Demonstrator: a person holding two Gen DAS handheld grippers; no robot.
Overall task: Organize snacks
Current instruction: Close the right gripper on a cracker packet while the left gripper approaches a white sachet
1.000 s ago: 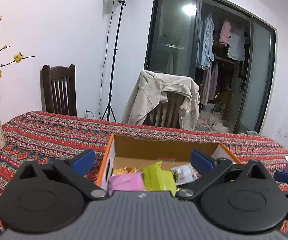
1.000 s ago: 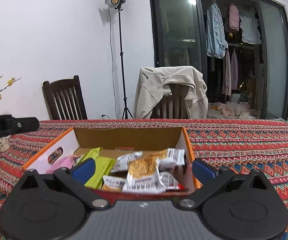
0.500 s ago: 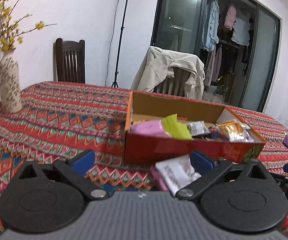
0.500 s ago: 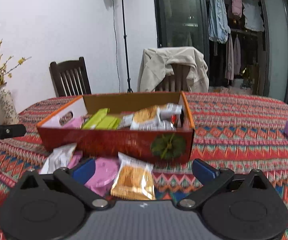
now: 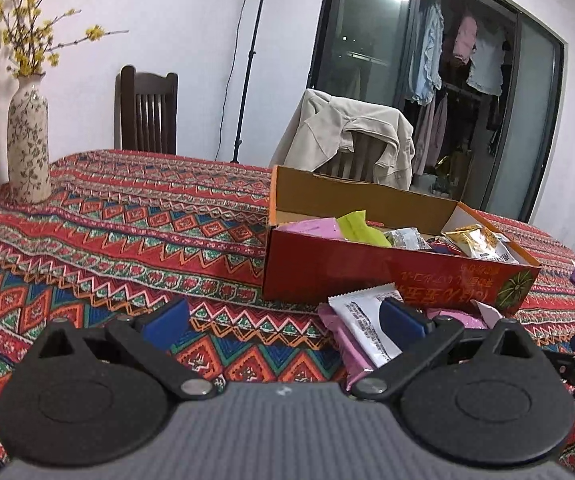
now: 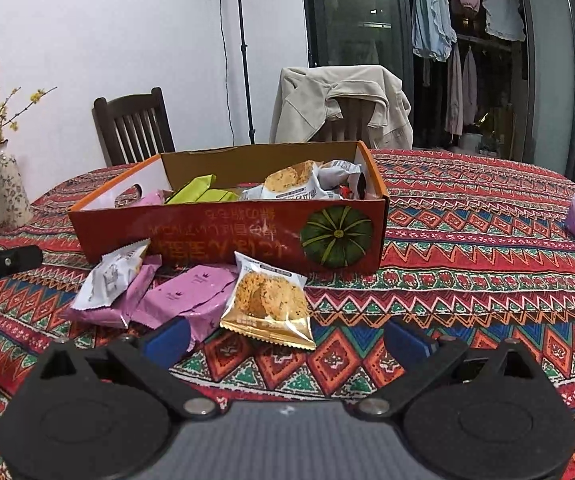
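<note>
Right gripper (image 6: 285, 338) spread wide, empty; cookie packet (image 6: 267, 306) just ahead between fingers, before red box (image 6: 227, 236). Left gripper (image 5: 283, 322) also spread, empty. Risk: slick wrapper slides or pink packet (image 6: 191, 296) gets pinched too.

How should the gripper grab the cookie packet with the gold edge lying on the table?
Probably pinch the cookie packet by its crimped gold edge nearest the right gripper, coming from the front. It lies flat beside the pink packet, so that thin free edge looks easiest to grip.
</note>
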